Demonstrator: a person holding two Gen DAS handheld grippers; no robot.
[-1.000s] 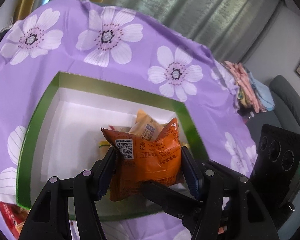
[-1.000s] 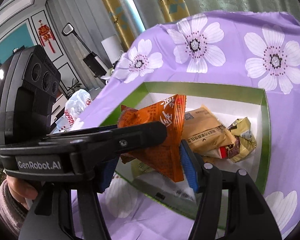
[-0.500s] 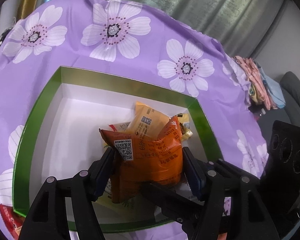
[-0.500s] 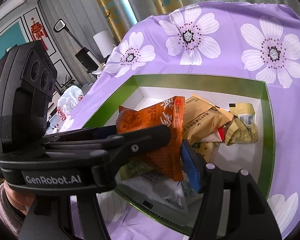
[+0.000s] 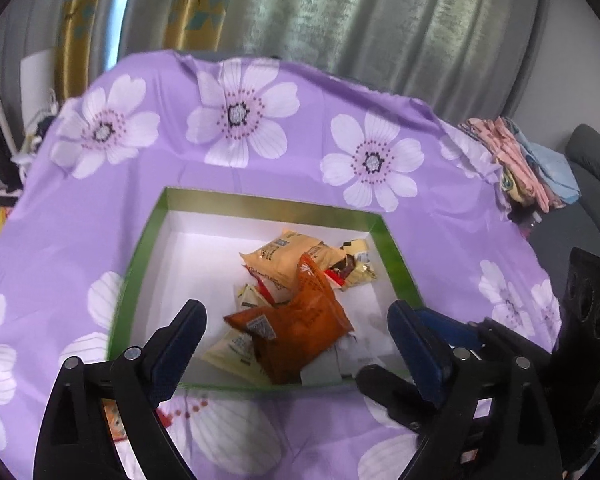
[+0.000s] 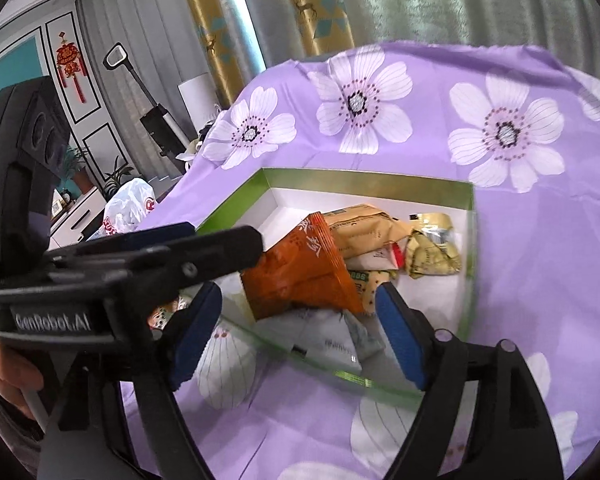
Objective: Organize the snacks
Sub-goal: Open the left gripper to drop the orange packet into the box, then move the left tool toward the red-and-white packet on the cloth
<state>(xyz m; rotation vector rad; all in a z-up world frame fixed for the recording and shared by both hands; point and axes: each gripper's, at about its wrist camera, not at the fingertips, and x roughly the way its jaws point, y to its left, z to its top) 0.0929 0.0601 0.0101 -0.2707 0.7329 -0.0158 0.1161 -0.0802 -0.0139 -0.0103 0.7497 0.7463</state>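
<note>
Several snack packets already sit in the green-rimmed box (image 5: pixel 396 256) on the purple floral cloth (image 5: pixel 260 176), w/ the orange packet (image 5: pixel 300 320) lying on top of the heap, leaning on a tan packet (image 5: pixel 288 256). Left gripper (image 5: pixel 296 344) and right gripper (image 6: pixel 300 320) hang just above the box's near side, jaws opening wide, pads clear of the orange packet. At least one more packet (image 5: pixel 112 420) shows on the cloth outside the box at lower left, so sorting looks only partly done.

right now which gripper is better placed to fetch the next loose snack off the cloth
Left, probably. A red-orange packet lies on the cloth just outside the green box, beside the left gripper. Both grippers' jaws are opening, empty; nothing loose shows near the right gripper.
</note>
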